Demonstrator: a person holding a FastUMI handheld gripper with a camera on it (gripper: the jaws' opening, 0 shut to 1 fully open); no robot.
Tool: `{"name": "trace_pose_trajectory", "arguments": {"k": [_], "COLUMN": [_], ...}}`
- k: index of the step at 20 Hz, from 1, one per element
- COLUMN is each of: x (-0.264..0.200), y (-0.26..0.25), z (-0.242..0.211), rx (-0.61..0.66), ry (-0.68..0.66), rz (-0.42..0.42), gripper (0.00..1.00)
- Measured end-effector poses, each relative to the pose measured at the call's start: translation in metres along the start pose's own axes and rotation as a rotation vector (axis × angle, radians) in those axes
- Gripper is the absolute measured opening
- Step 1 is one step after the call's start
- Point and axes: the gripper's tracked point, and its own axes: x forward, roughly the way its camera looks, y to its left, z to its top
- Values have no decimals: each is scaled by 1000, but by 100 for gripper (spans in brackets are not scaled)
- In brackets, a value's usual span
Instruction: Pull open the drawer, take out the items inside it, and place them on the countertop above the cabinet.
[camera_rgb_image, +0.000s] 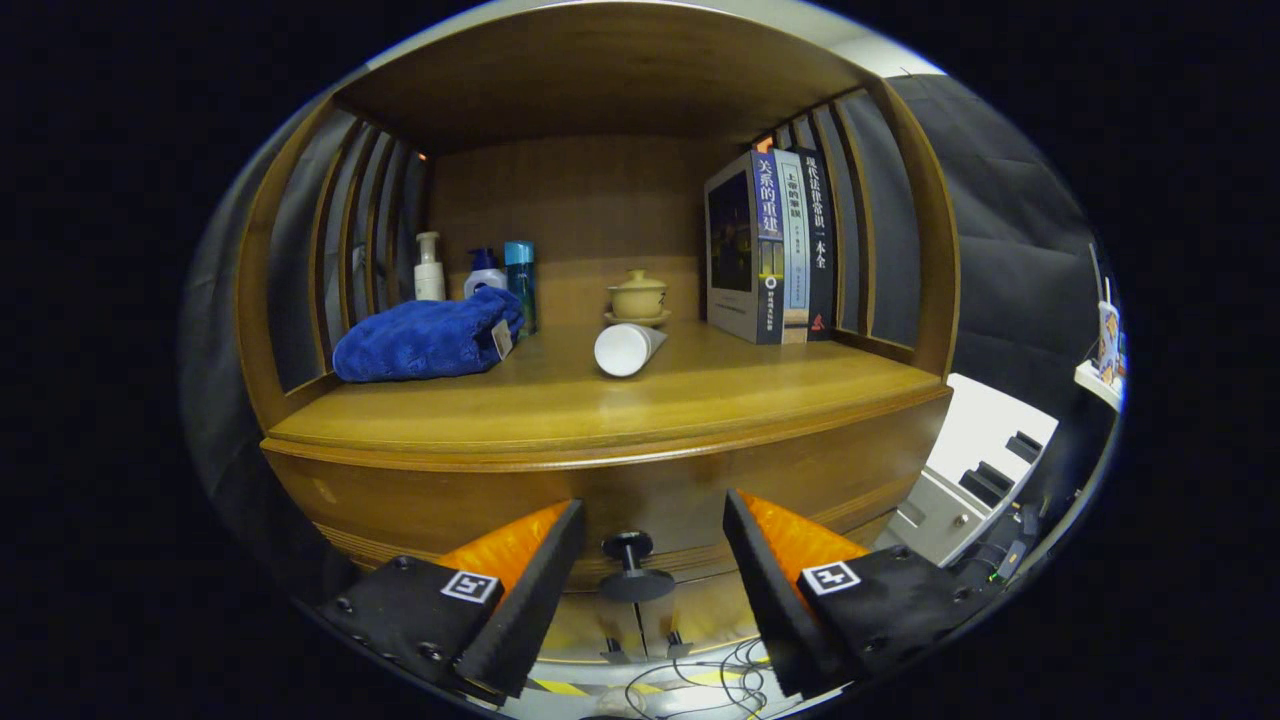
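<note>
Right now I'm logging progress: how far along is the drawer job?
Barely begun. The drawer looks shut, so nothing appears done. In hand: the tool is open, its fingers either side of the black knob, not pressing it. Left: pull, take out whatever is inside, and set it on the countertop.

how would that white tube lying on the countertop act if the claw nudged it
The tube is round and lies on its side, so it would probably roll. It looks light and should slide easily on the smooth countertop. The open claw flanks the knob.
</note>
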Motion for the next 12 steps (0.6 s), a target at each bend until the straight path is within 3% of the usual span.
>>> {"name": "trace_pose_trajectory", "arguments": {"k": [8,12], "x": [-1,-19], "y": [-5,-23], "z": [-2,39], "rx": [73,96], "ry": [34,-21], "rz": [15,21], "gripper": [96,98]}}
